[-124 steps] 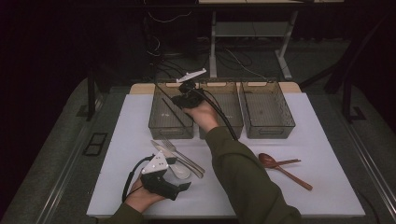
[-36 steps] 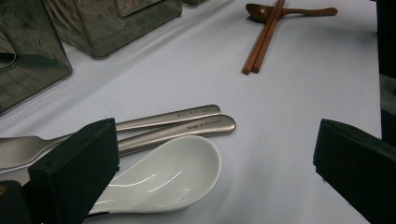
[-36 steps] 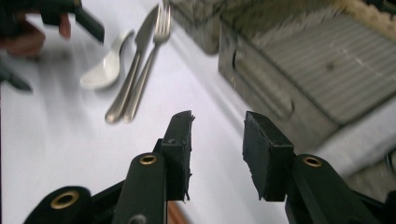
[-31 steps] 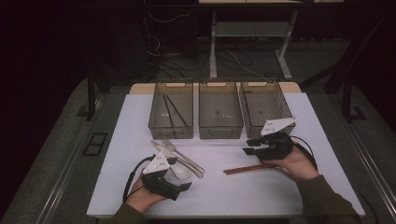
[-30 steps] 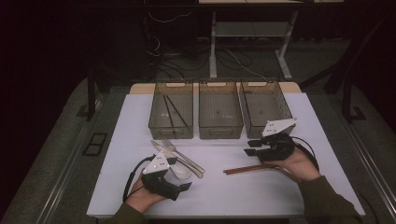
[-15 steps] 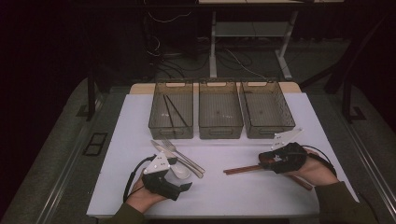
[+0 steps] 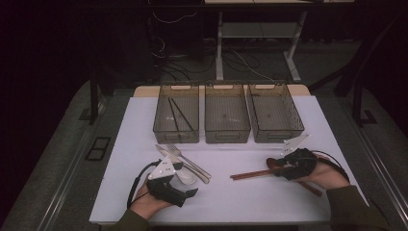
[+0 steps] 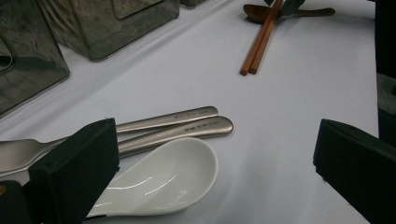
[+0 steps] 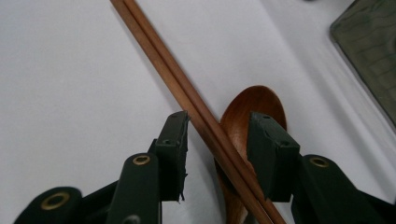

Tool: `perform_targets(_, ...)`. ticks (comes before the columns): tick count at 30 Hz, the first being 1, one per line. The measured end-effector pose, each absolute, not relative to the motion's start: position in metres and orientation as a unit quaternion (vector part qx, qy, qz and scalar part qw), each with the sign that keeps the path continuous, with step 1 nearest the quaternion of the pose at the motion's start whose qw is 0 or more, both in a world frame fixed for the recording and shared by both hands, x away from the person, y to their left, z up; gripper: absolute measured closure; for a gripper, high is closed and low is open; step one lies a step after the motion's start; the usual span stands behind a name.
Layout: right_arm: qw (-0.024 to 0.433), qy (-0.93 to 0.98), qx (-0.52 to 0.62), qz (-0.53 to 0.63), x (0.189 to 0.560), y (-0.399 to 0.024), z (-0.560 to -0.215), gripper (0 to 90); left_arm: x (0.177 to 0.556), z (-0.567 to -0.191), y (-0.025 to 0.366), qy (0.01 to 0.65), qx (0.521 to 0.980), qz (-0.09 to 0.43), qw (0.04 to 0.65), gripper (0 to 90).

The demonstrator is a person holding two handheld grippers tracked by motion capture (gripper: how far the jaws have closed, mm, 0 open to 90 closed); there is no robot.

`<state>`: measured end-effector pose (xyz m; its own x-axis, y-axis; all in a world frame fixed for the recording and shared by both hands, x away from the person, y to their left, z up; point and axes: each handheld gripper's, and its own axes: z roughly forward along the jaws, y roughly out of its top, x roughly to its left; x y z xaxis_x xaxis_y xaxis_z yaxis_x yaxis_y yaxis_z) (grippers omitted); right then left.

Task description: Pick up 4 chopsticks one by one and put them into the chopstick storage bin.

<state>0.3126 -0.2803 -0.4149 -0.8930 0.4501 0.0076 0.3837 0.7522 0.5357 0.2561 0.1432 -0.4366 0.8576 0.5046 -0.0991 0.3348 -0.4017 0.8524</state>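
1. Two hand-held grippers are seen over a white table top (image 7: 226,202), each held in one hand of a person whose forearms come in from the near edge.
2. The right black two-jaw gripper (image 7: 284,169) is held low over a pair of brown wooden chopsticks (image 7: 252,174), near the right end of the table.
3. In the right gripper view, the chopsticks (image 9: 187,100) are seen to pass between the two jaws, which stand partly apart; one jaw is just beside the sticks, the other is clear of them, so the pair is not clamped. The jaws have just been opening a little.
4. The chopsticks lie side by side, touching each other, across the bowl of a dark brown wooden spoon (image 9: 254,114), which lies flat on the table under them.
5. The left black two-jaw gripper (image 7: 185,192) is held near the front left part of the table. In the left gripper view its jaws stand wide apart and nothing is held between them.
6. A white ceramic soup spoon (image 8: 163,179) is seen just beside the left jaw, and a steel fork and knife (image 8: 187,123) lie beside it, their handles touching.
7. Three transparent smoky plastic bins (image 7: 227,115) stand in a row at the far side of the table. A pair of thin black chopsticks (image 7: 179,115) is seen in the left bin.
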Motion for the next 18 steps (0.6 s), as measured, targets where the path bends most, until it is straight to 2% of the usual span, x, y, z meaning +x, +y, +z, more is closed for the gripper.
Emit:
perform_targets(14,0.054,0.944,0.192,0.262,0.316,-0.277,-0.424,58.8,0.256,-0.437,0.143,0.253,0.832,0.087,0.485,0.0)
perform_targets(18,0.063,0.948,0.184,0.252,0.317,-0.276,-0.426,61.5,0.256,-0.437,0.143,0.253,0.832,0.087,0.485,0.0)
